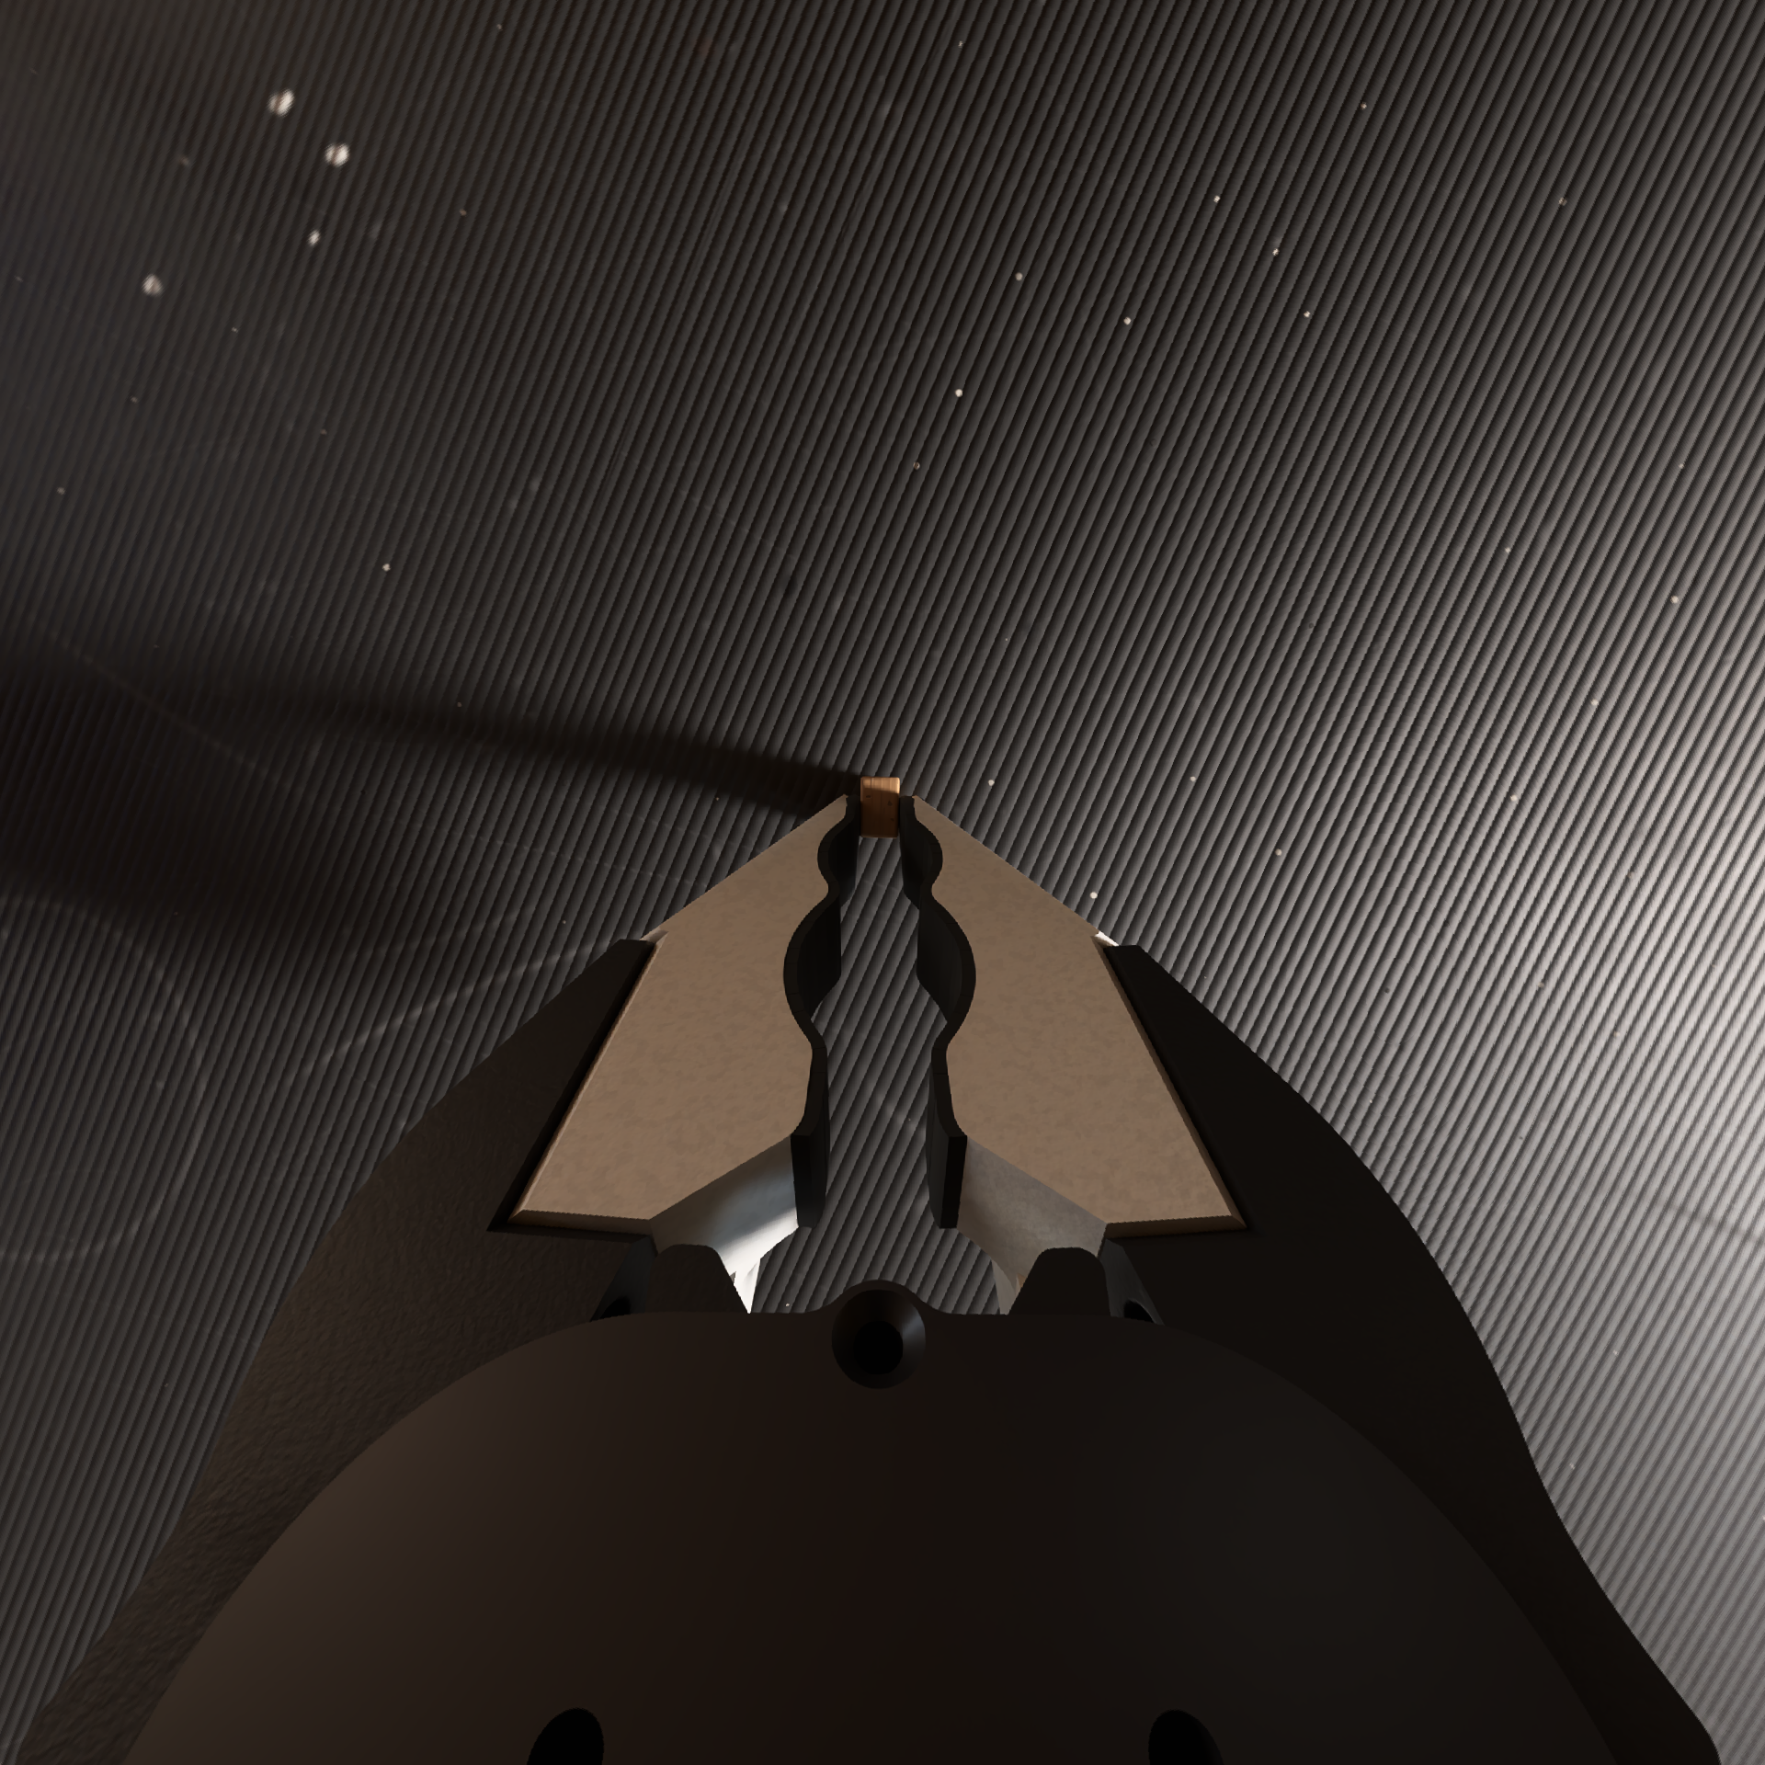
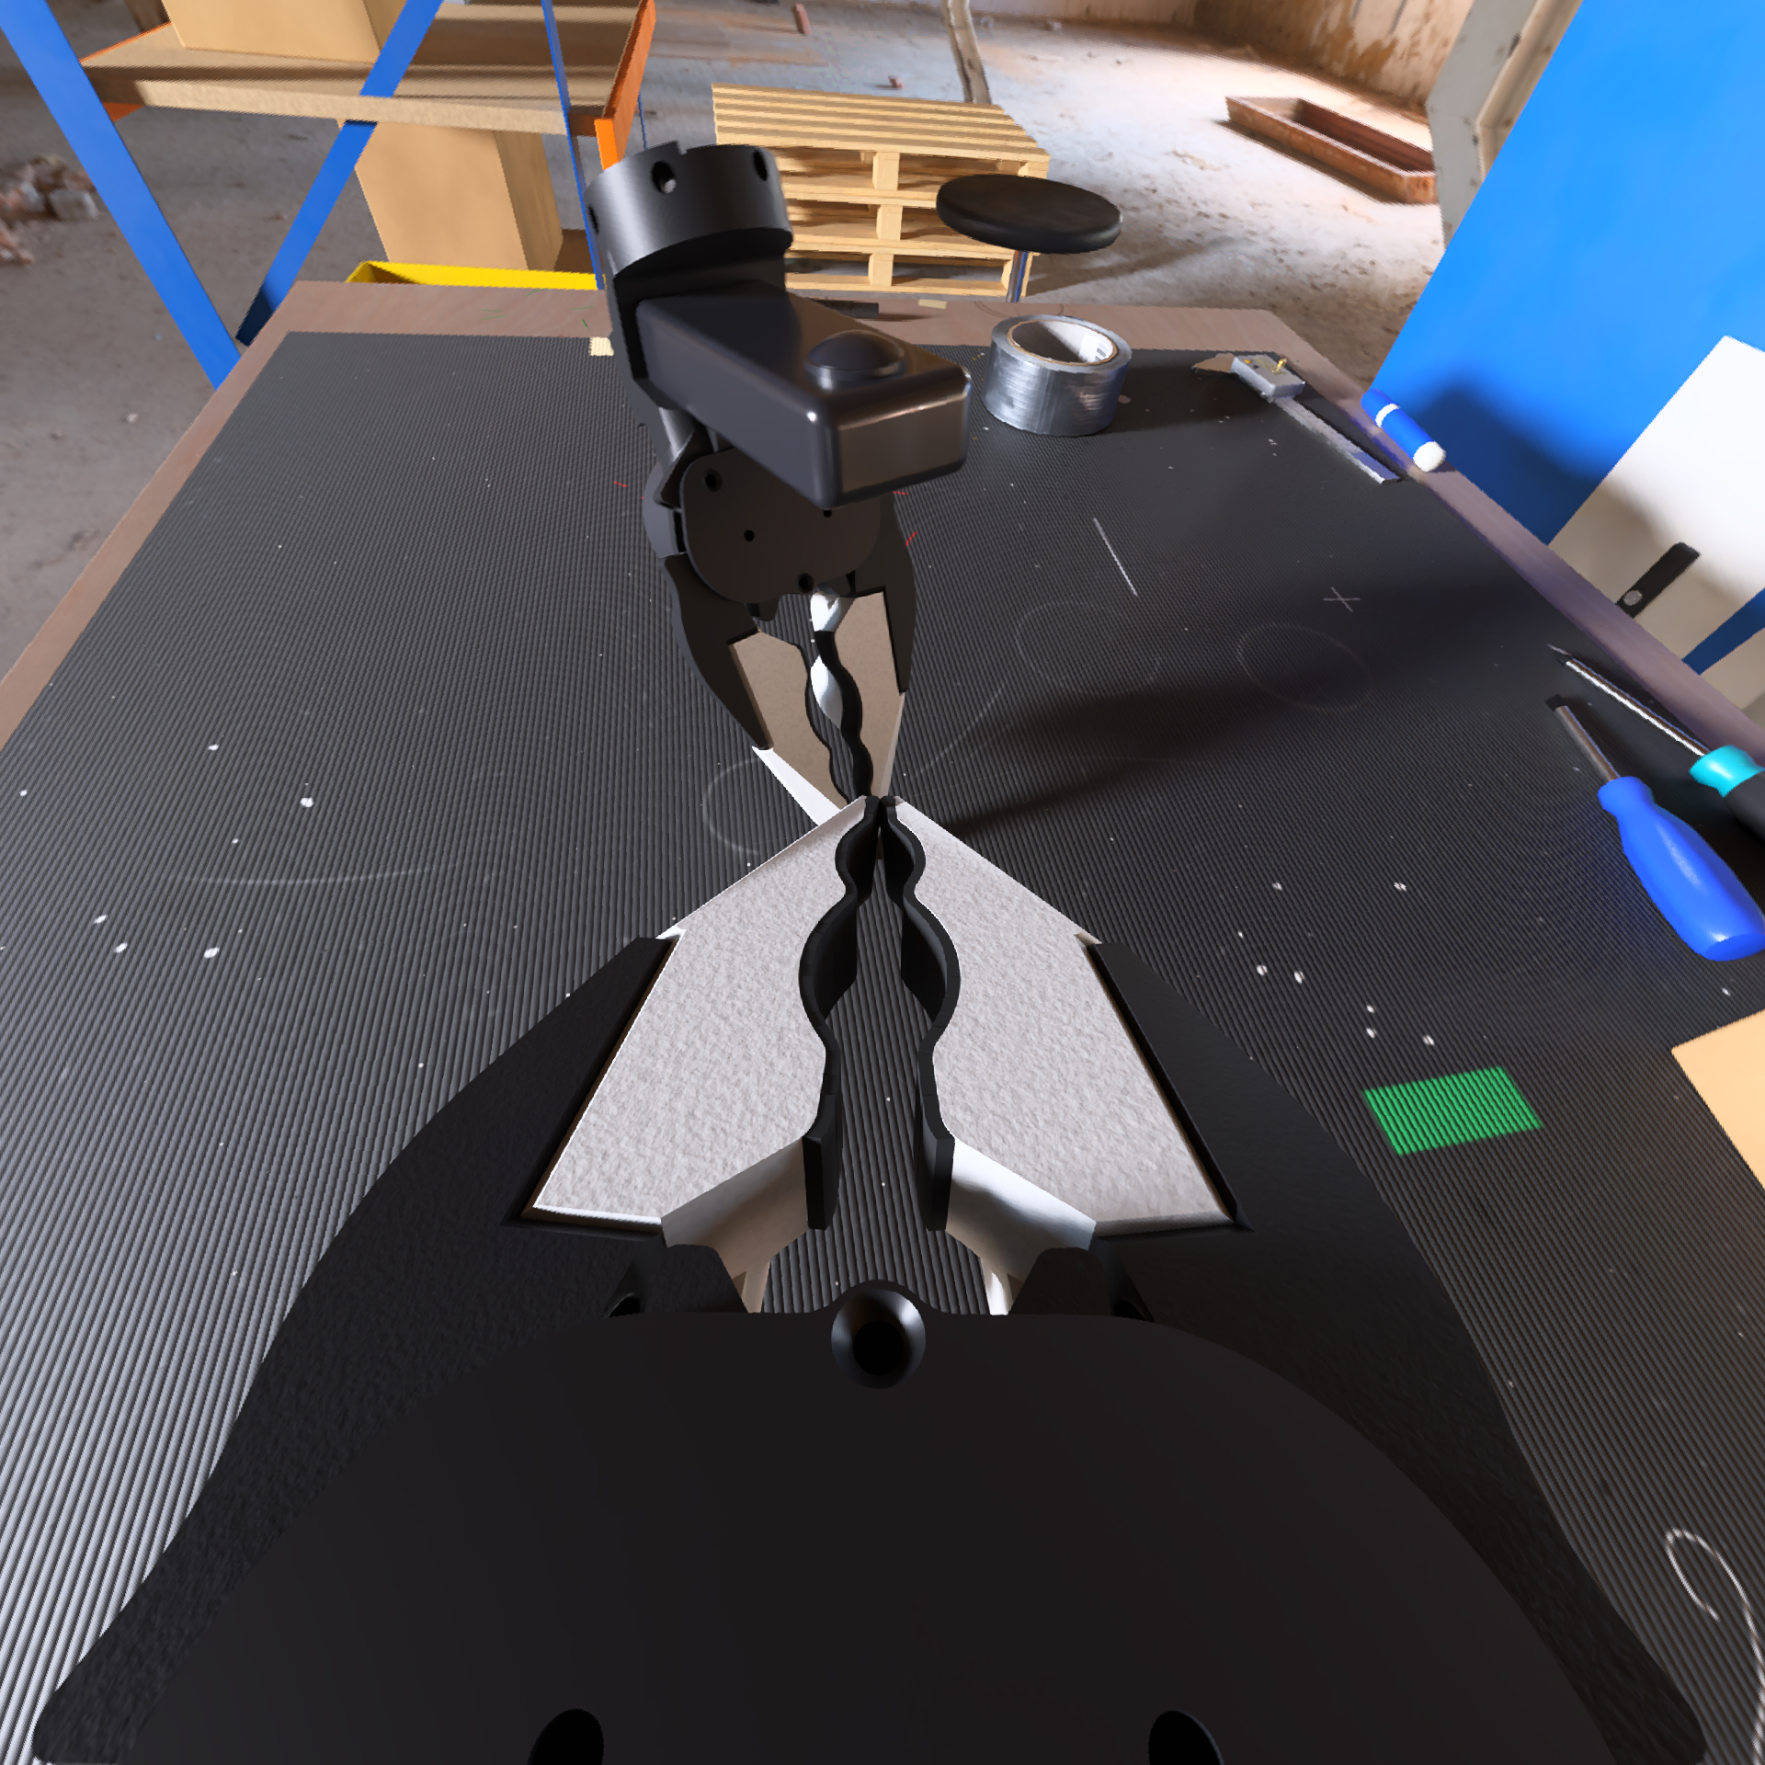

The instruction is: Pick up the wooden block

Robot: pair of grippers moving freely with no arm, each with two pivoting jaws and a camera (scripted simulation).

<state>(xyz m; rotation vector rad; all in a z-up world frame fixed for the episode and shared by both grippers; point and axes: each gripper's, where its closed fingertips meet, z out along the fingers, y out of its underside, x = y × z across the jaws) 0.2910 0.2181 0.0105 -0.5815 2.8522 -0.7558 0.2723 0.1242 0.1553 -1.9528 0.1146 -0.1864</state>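
In the left wrist view my left gripper (image 1: 880, 812) points down at a dark ribbed mat (image 1: 1242, 478) and is shut on a small wooden block (image 1: 880, 804), pinched at the very tips of its fingers. Its shadow meets the block, so the block is at or just above the mat. In the right wrist view my right gripper (image 2: 880, 810) is shut with nothing between its fingers. The left gripper (image 2: 864, 785) hangs just beyond its tips, pointing down. The block is hidden there.
On the mat (image 2: 382, 669) at the back right stand a grey tape roll (image 2: 1055, 372), a metal ruler (image 2: 1328, 430) and a blue marker (image 2: 1404, 430). Right side: a blue screwdriver (image 2: 1681, 879), a teal-handled tool (image 2: 1729, 774), a green patch (image 2: 1452, 1108), a board corner (image 2: 1729, 1098).
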